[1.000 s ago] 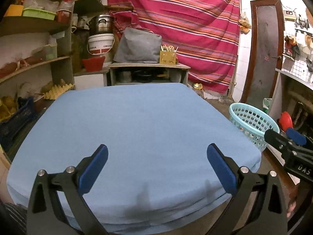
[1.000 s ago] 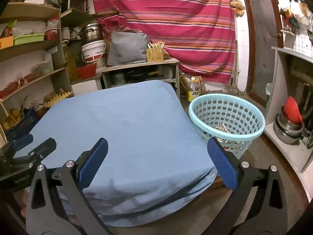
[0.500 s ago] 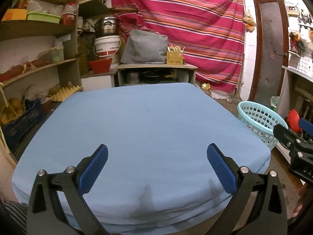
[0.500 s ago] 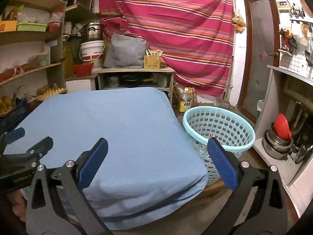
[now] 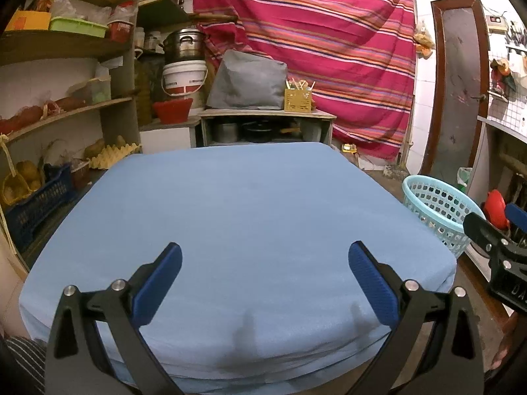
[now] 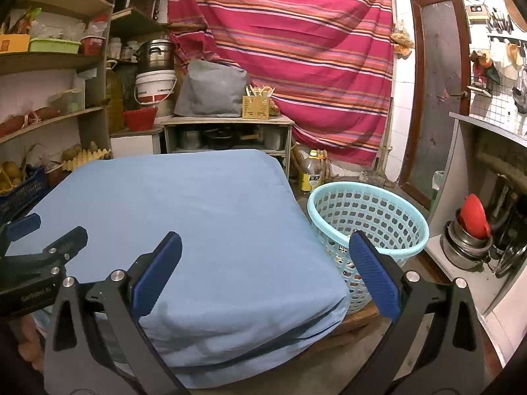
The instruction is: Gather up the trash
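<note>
Both views have pulled back and risen since a second ago, showing more floor; your left gripper (image 5: 265,276) hovers released and empty over the table covered in plain blue cloth (image 5: 243,217); your right gripper (image 6: 263,263) likewise spread, holding nothing; the pale turquoise perforated plastic basket (image 6: 369,223) stands on the floor just beside the table's right edge.

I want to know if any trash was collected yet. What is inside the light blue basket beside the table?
Through the holes of the basket, a few small pale and coloured scraps show near the bottom. Its wall and the right gripper hide the rest, so the amount is unclear.
</note>
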The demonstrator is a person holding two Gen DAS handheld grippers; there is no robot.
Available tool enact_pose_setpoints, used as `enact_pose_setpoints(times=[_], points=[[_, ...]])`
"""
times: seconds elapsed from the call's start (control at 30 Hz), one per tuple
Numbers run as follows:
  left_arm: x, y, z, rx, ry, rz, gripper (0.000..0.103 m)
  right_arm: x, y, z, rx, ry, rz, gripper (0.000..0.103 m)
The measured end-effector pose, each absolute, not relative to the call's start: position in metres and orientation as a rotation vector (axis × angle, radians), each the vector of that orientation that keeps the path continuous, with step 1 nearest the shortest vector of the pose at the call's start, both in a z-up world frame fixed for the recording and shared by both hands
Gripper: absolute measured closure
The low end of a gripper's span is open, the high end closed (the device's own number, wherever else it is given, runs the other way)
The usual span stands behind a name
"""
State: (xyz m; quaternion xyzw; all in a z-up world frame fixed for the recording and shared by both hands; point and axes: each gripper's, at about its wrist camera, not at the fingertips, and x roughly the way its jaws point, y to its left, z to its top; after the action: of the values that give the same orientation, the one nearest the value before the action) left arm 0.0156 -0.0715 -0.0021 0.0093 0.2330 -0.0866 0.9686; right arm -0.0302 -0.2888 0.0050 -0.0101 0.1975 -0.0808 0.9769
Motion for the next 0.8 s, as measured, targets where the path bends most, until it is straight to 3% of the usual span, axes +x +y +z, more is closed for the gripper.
enact_pose_setpoints(times=[0.8], points=[[0.0160, -0.0726, -0.0042, 0.033, 0.473, -0.156, 0.004, -0.0262, -0.2819, 0.0081, -0.019, 0.398, -0.145, 0.004]])
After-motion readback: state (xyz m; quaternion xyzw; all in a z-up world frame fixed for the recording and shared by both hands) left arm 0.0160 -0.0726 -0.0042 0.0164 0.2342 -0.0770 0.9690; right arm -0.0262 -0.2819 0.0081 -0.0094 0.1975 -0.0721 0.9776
